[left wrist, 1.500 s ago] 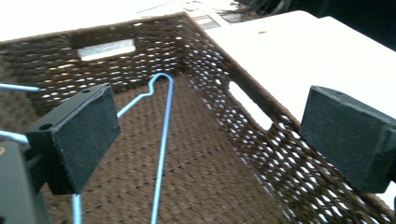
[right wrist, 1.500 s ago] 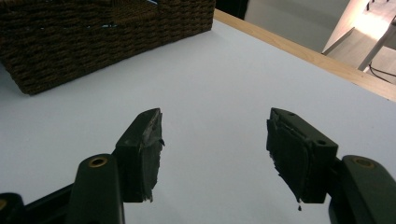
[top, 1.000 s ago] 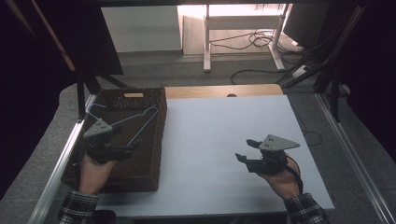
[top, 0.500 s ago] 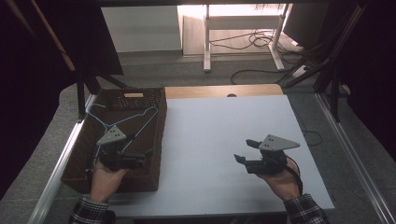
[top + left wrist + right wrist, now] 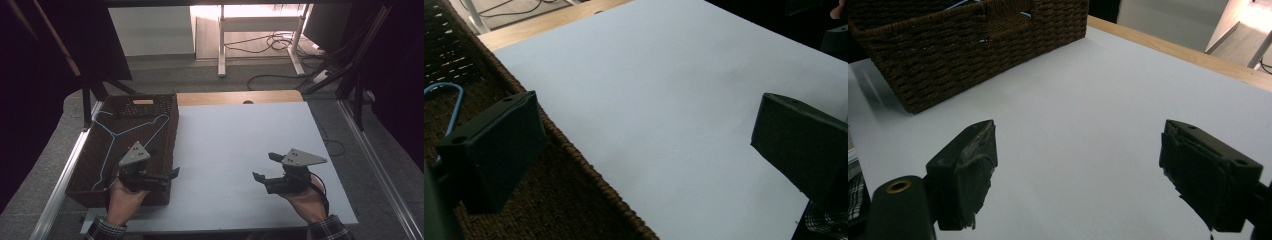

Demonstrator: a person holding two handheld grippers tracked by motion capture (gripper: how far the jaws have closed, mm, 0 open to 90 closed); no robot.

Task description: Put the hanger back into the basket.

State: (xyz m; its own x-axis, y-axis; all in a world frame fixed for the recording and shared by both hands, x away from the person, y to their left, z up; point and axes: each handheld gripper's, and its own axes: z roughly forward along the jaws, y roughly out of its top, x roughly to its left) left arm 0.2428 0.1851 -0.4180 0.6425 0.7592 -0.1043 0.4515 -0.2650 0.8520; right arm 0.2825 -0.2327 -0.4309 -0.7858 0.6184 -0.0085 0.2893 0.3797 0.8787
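Note:
A dark brown wicker basket (image 5: pixel 170 125) stands on the left of the white table (image 5: pixel 240 135). A blue wire hanger (image 5: pixel 117 132) lies flat inside it. My left gripper (image 5: pixel 162 164) hovers over the basket's near right corner, open and with nothing in it. In the left gripper view its jaws (image 5: pixel 649 145) straddle the basket rim (image 5: pixel 574 150), and a loop of the hanger (image 5: pixel 451 97) shows at the left. My right gripper (image 5: pixel 264 166) is open above the bare table at the near right. The right gripper view (image 5: pixel 1088 170) looks toward the basket (image 5: pixel 973 45).
A strip of wooden tabletop (image 5: pixel 235 96) runs behind the white surface. Metal rails (image 5: pixel 65 175) border the table on both sides. Beyond it are a white desk frame (image 5: pixel 260 30) and cables (image 5: pixel 280 45) on the floor.
My left gripper has moved right and nearer to the person, from above the hanger to the basket's near right corner. The hanger stays in the basket. The right gripper has not moved.

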